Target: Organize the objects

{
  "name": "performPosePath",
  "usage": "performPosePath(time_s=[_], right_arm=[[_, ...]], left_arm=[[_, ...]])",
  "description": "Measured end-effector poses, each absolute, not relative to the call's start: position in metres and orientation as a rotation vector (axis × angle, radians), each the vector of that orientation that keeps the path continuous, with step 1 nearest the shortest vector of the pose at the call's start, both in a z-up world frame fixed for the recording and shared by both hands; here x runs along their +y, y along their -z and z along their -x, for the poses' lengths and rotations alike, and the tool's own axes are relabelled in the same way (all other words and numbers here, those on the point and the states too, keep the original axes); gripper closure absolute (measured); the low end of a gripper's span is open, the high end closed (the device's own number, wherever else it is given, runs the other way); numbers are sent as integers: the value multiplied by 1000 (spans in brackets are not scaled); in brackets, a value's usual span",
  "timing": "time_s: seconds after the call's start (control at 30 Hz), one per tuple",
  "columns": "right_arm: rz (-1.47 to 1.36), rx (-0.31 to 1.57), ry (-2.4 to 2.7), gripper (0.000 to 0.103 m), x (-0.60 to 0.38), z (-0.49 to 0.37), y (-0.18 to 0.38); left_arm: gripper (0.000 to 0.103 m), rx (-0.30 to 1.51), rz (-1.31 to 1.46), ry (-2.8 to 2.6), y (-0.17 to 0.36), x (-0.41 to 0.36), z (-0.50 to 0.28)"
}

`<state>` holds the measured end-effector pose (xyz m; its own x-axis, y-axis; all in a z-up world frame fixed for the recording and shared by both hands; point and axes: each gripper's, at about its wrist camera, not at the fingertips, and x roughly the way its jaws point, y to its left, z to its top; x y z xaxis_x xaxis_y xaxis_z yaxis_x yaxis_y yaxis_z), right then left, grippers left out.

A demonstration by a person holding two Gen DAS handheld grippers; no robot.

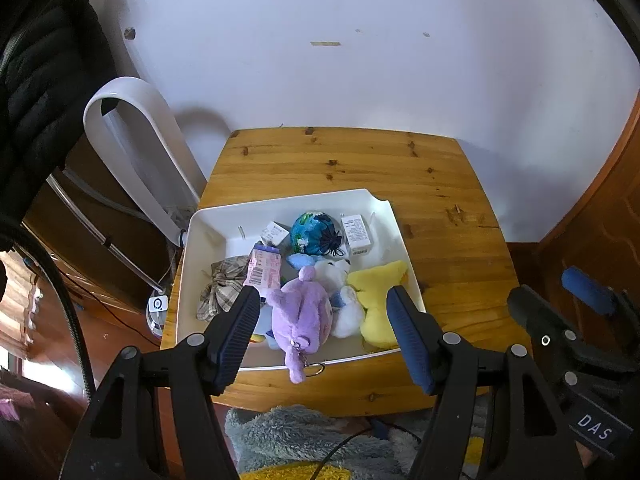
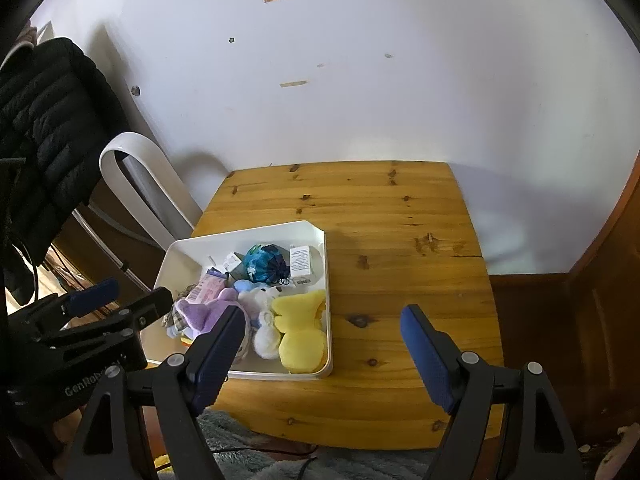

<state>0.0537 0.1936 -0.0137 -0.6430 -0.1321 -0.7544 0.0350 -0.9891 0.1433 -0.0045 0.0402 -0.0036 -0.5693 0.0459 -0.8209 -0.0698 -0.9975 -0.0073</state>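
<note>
A white tray sits on the left part of a wooden table. It holds a purple plush that droops over its near rim, a white plush, a yellow plush, a blue-green pouch, a plaid bow, a pink packet and small white boxes. My left gripper hovers open above the plush toys, holding nothing. My right gripper hangs open over the tray's right edge and bare wood, empty.
A white looped fan stands left of the table by the wall. A black jacket hangs at far left. Grey fluffy fabric lies below the table's near edge. Wooden panelling borders the right side.
</note>
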Motion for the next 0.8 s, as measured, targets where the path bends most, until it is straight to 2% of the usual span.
performPosePath(time_s=[0.8], right_arm=[[-1314, -187, 2736, 22, 195, -51, 20]], left_arm=[[33, 38, 1431, -2712, 7, 44, 3]])
